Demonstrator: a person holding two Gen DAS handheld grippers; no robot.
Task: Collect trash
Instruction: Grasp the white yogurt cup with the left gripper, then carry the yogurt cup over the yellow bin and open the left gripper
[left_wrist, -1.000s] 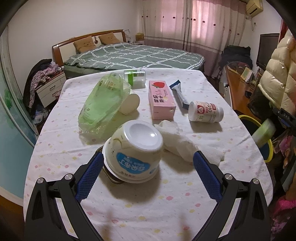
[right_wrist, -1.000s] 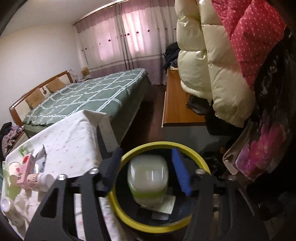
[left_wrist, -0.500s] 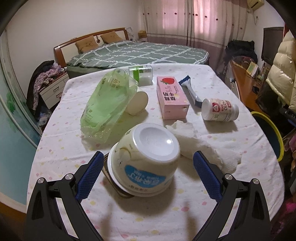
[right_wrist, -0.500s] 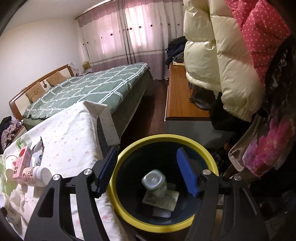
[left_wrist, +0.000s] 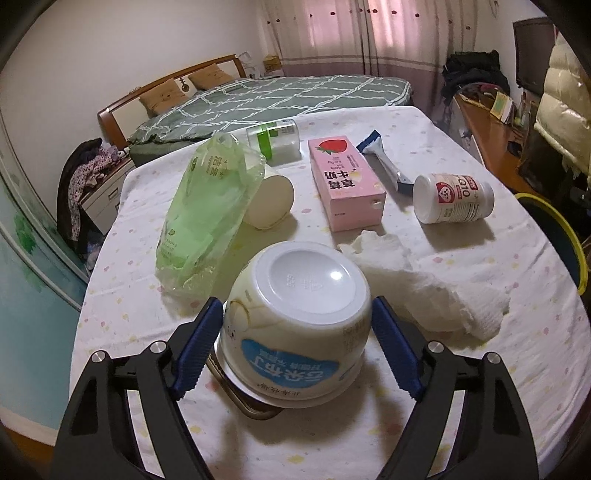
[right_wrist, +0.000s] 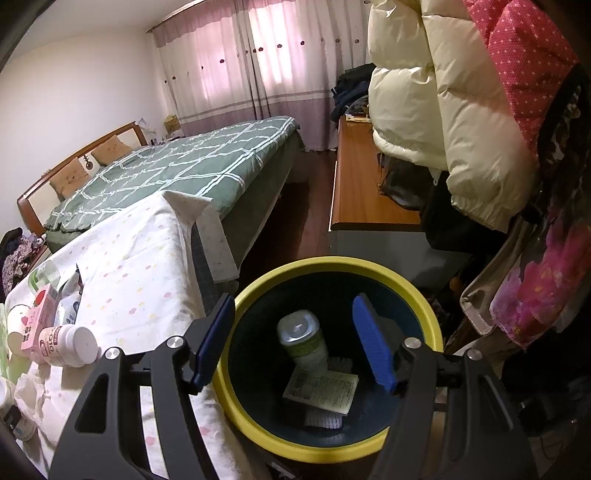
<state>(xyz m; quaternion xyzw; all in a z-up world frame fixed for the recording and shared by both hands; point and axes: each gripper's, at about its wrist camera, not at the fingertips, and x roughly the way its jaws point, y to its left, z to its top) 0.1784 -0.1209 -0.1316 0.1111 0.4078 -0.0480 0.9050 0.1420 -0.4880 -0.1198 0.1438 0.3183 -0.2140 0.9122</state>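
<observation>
Now the left gripper (left_wrist: 297, 345) is being closed around the upturned pudding cup (left_wrist: 295, 325) at the near edge of the table (left_wrist: 480, 387). A second ago its blue pads stood wide on either side; now they are drawn in right beside the cup's walls, the left pad all but touching, though a firm squeeze cannot yet be confirmed. So the grab is under way and the lift is still to come.

Over at the bin (right_wrist: 406, 280), the right gripper (right_wrist: 295, 343) is held open and empty above the rim. The green-banded bottle (right_wrist: 303, 339), seen between its fingers a second ago, is now lying at the bottom on some paper. One piece is binned.

Left on the cloth are a green bag (left_wrist: 203, 218), a pink carton (left_wrist: 345, 184), a white pill bottle (left_wrist: 452, 197) and a crumpled tissue (left_wrist: 424, 291), so plenty is still to be collected.
</observation>
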